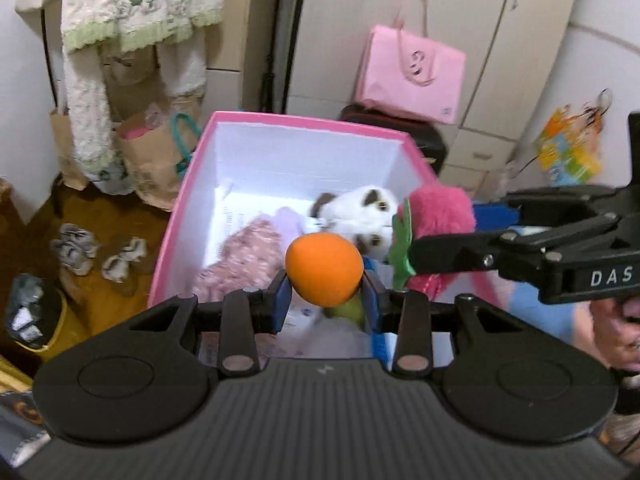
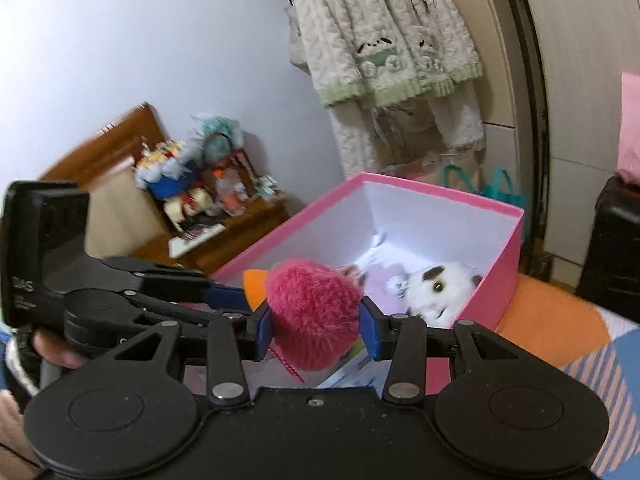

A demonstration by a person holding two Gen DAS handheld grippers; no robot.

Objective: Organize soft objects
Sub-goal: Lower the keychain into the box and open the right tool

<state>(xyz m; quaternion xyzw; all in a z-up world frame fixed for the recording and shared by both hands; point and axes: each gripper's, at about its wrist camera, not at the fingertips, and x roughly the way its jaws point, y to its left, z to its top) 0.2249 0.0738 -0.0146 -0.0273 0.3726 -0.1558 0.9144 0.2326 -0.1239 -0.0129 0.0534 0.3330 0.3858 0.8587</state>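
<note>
My left gripper (image 1: 325,280) is shut on an orange soft ball (image 1: 324,269) and holds it over the near end of the pink box (image 1: 182,192). My right gripper (image 2: 316,326) is shut on a pink furry strawberry plush (image 2: 314,314) over the same box (image 2: 504,276); the plush with its green leaf shows in the left wrist view (image 1: 436,212). Inside the box lie a white cat plush (image 1: 360,208), also in the right wrist view (image 2: 440,286), and a pink knitted soft item (image 1: 240,264). The ball's edge shows in the right wrist view (image 2: 253,288).
Fluffy pyjamas (image 1: 136,4) hang on the left. A brown paper bag (image 1: 156,160) and small shoes (image 1: 76,250) are on the wooden floor. A pink shopping bag (image 1: 412,72) sits on a black case by the wardrobe. A wooden nightstand (image 2: 224,236) holds trinkets. The box rests on a patterned bedspread (image 2: 556,328).
</note>
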